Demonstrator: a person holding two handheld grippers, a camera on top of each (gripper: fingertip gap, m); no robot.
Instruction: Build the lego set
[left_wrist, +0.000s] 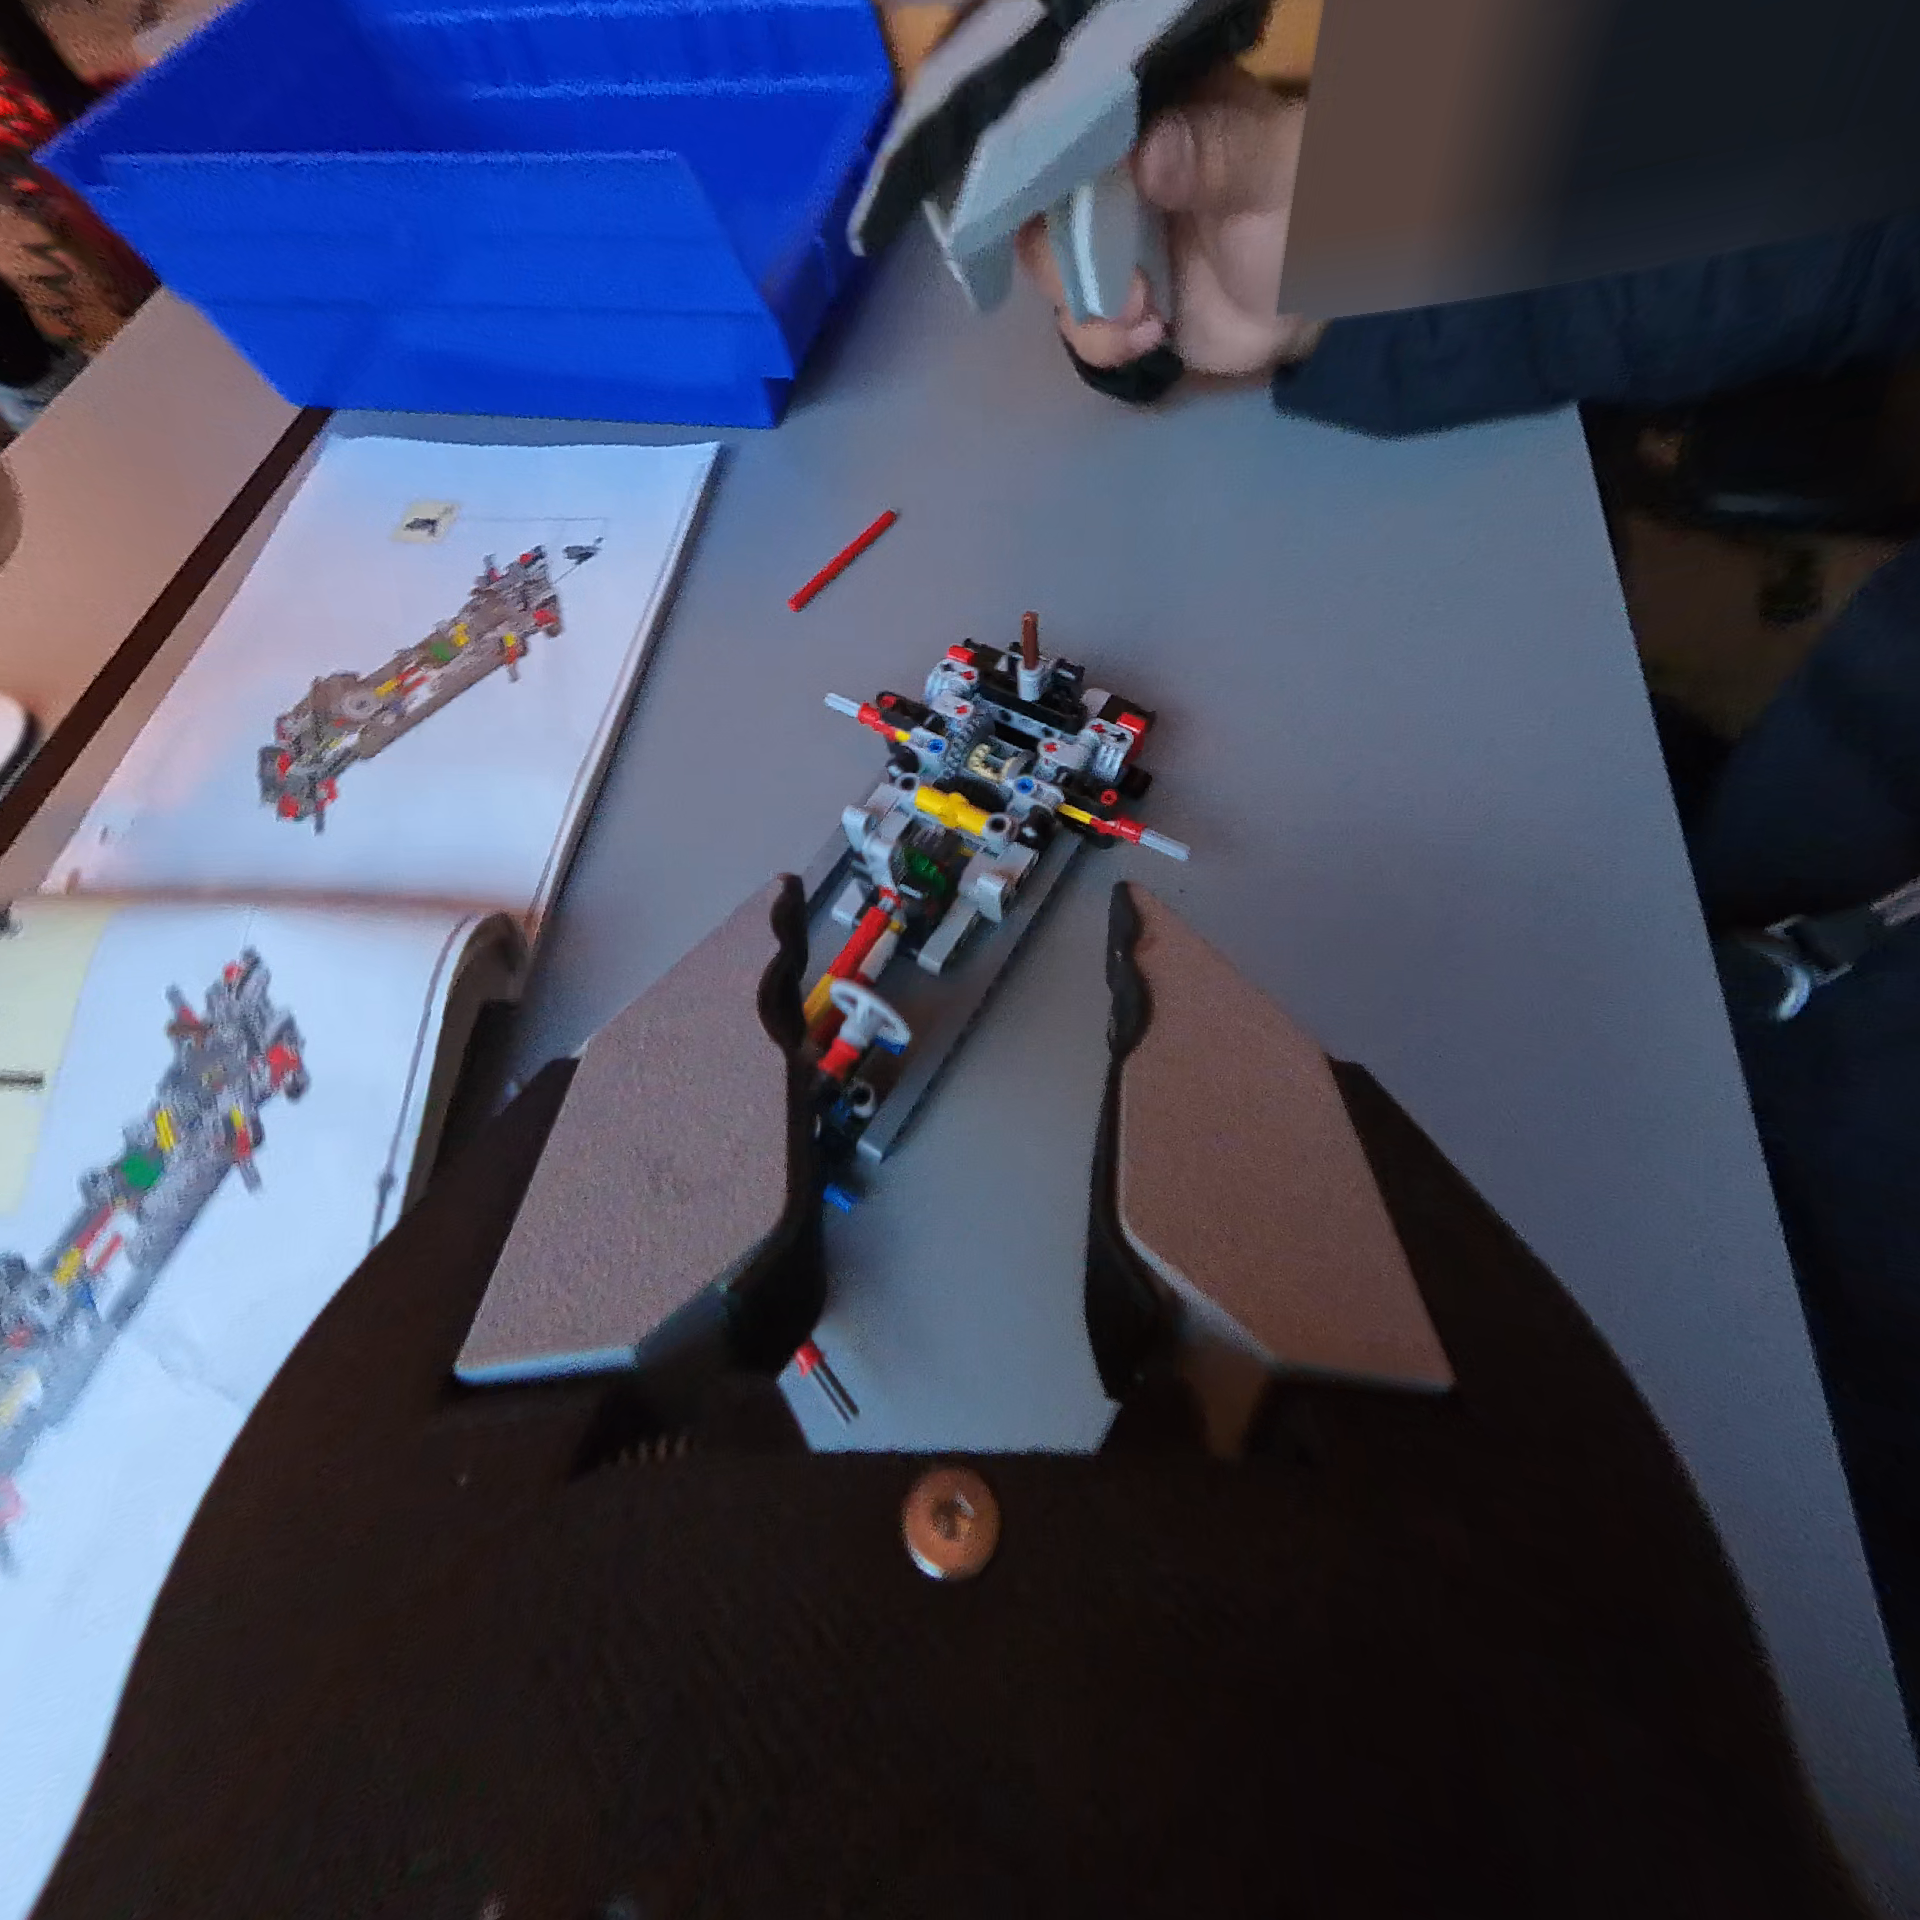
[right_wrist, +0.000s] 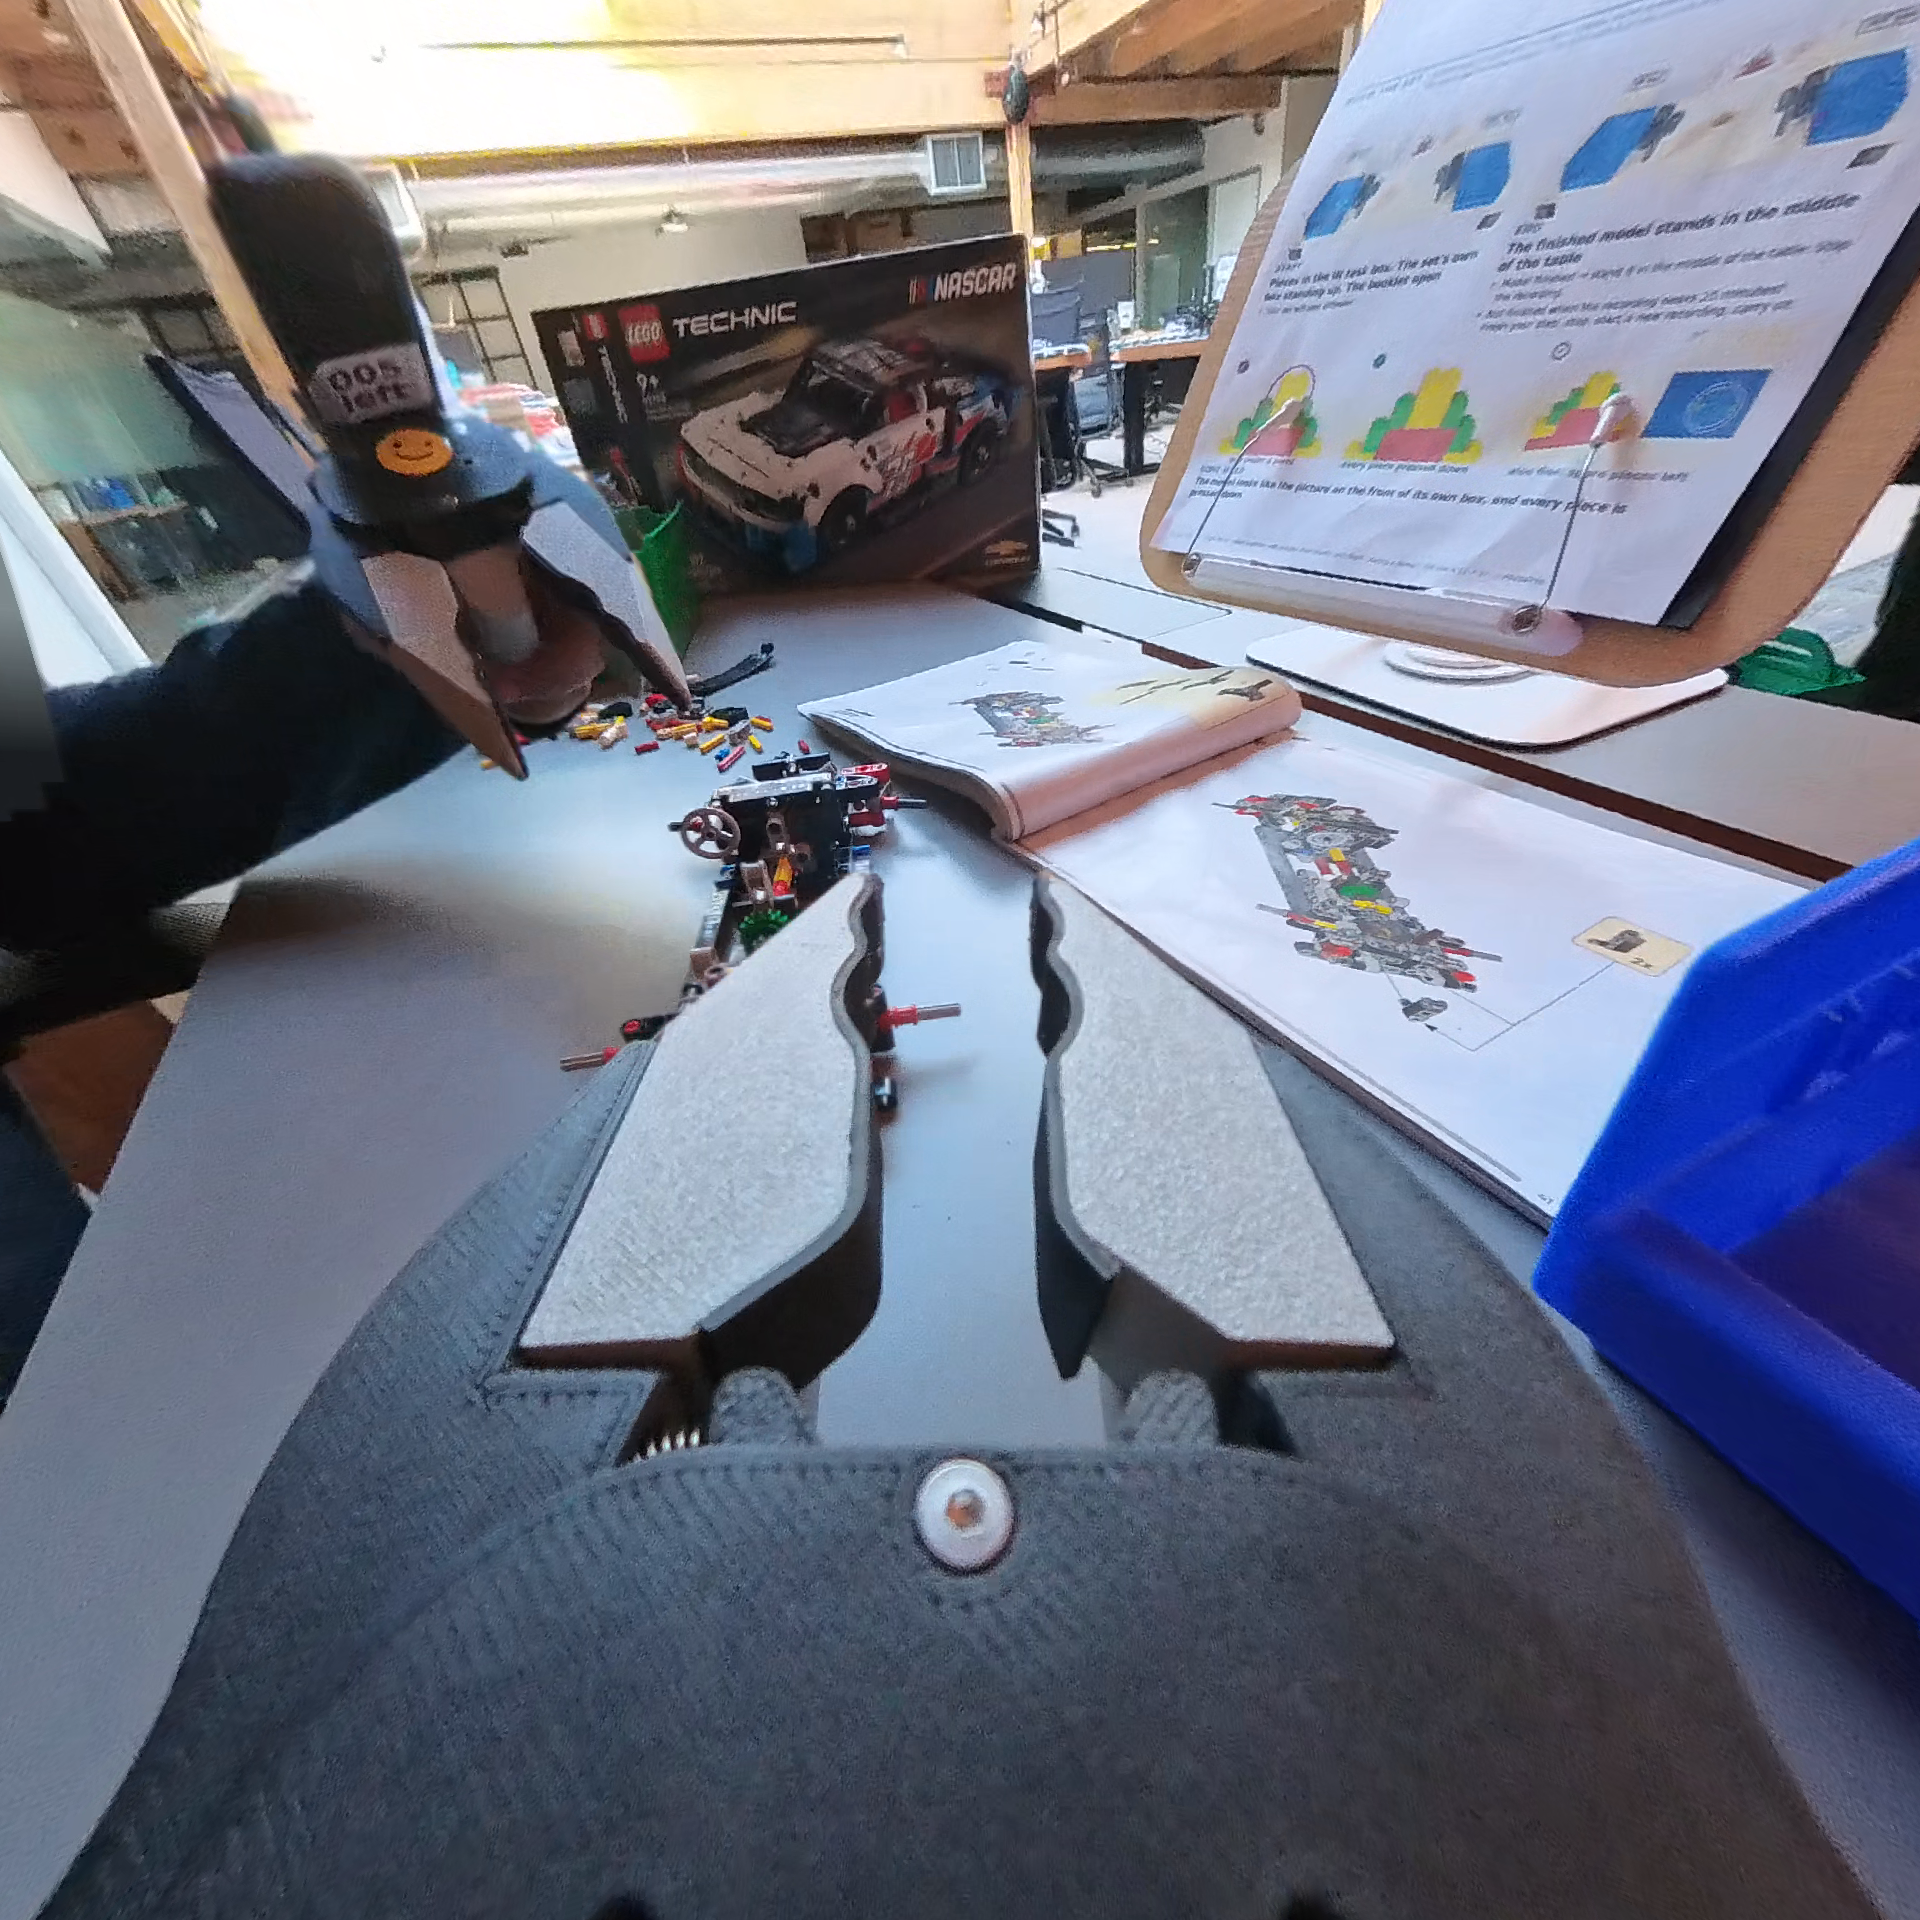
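Observation:
A partly built brick vehicle chassis (left_wrist: 977, 810) in grey, black, red and yellow lies on the grey table (left_wrist: 1351, 727). My left gripper (left_wrist: 956, 904) hovers over its near end with its jaws wide open. The small grey steering wheel (left_wrist: 868, 1013) sits between the fingers, close to the left finger (left_wrist: 784, 977), and nothing is pressed. My right gripper (right_wrist: 954, 914) is open and holds nothing, with bare table showing between its fingers. The chassis (right_wrist: 774, 831) lies just left of it, partly behind its left finger (right_wrist: 769, 1039). The left gripper also shows raised at the upper left of the right wrist view (right_wrist: 597, 727).
An open instruction booklet (left_wrist: 395, 675) (right_wrist: 1351, 914) lies beside the chassis. A blue bin (left_wrist: 468, 208) (right_wrist: 1766, 1195) stands at the table's end. A loose red axle (left_wrist: 842, 561) lies on the table. Small loose pieces (right_wrist: 675, 727), the set's box (right_wrist: 810, 416) and a sheet on a stand (right_wrist: 1507, 364) are behind. The tips of one gripper are about 20 cm away from the tips of the other. The loose red axle (left_wrist: 842, 561) is about 11 cm from my right fingertips and 25 cm from my left.

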